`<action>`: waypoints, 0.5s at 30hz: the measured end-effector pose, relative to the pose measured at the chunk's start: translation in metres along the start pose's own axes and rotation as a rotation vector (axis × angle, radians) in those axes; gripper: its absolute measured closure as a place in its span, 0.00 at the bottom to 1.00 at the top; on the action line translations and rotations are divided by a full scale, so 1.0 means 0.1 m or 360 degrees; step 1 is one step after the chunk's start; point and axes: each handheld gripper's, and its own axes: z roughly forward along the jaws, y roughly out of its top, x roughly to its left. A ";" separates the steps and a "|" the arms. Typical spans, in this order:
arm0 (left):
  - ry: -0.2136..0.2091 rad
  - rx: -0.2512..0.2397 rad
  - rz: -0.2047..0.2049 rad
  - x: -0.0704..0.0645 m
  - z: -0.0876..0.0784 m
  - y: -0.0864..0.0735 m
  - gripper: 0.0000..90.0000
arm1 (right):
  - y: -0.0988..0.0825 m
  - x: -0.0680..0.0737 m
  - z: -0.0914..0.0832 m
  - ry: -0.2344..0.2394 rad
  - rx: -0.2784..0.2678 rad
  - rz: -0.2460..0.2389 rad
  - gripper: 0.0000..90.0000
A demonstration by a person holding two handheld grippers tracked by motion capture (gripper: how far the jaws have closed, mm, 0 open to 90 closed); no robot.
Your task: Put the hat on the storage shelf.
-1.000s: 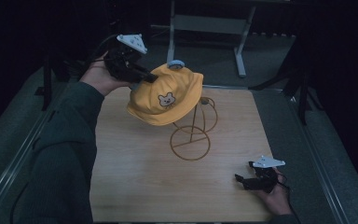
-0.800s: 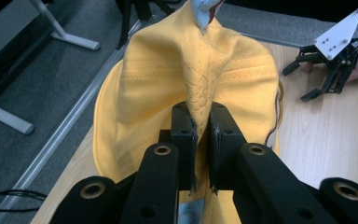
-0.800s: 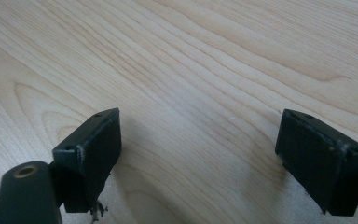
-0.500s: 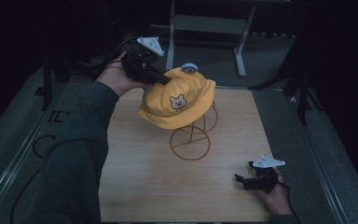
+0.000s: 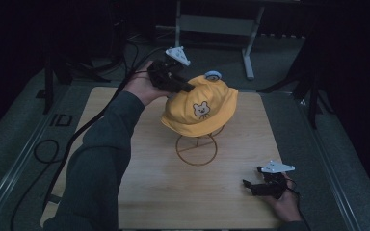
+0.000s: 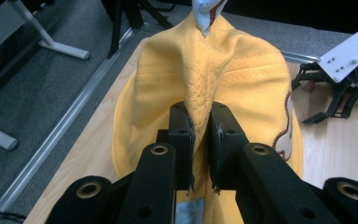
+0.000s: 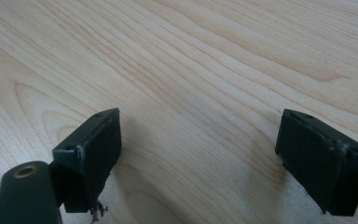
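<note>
Carried rightward onto the wire stand (image 5: pixel 196 149), yellow hat (image 5: pixel 200 108) stays pinched in left tool (image 6: pixel 199 135).

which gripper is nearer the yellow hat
Left. The left gripper pinches a fold of the yellow hat; the right gripper rests open on the table's near right corner.

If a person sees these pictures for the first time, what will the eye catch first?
First comes the yellow hat with a bear patch, sitting over a wire stand in the middle of the wooden table. The left gripper pinches a fold of its cloth between the jaws, which have just been opening a little. The right gripper rests open at the table's near right corner.
</note>
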 end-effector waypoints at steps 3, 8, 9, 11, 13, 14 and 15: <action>-0.0010 0.0000 -0.0004 -0.03 0.12 0.00 0.88 | 0.00 0.00 0.00 0.0000 0.0000 -0.0001 0.16; -0.0007 -0.0010 -0.0005 -0.09 0.27 0.00 0.82 | 0.00 0.00 0.00 -0.0001 0.0000 -0.0004 0.16; -0.0018 -0.0019 -0.0005 -0.10 0.29 0.00 0.80 | 0.00 0.00 0.00 -0.0001 -0.0001 -0.0004 0.16; -0.0058 -0.0026 -0.0002 -0.11 0.32 0.00 0.77 | 0.00 0.00 0.00 -0.0001 -0.0001 -0.0004 0.16; -0.0074 -0.0018 0.0017 -0.15 0.35 0.00 0.76 | 0.00 0.00 0.00 -0.0001 -0.0001 -0.0004 0.16; -0.0075 -0.0011 0.0034 -0.16 0.36 0.00 0.76 | 0.00 0.00 0.00 -0.0001 -0.0001 -0.0004 0.16; -0.0079 -0.0014 0.0040 -0.17 0.38 0.00 0.76 | 0.00 0.00 0.00 -0.0001 -0.0001 -0.0004 0.16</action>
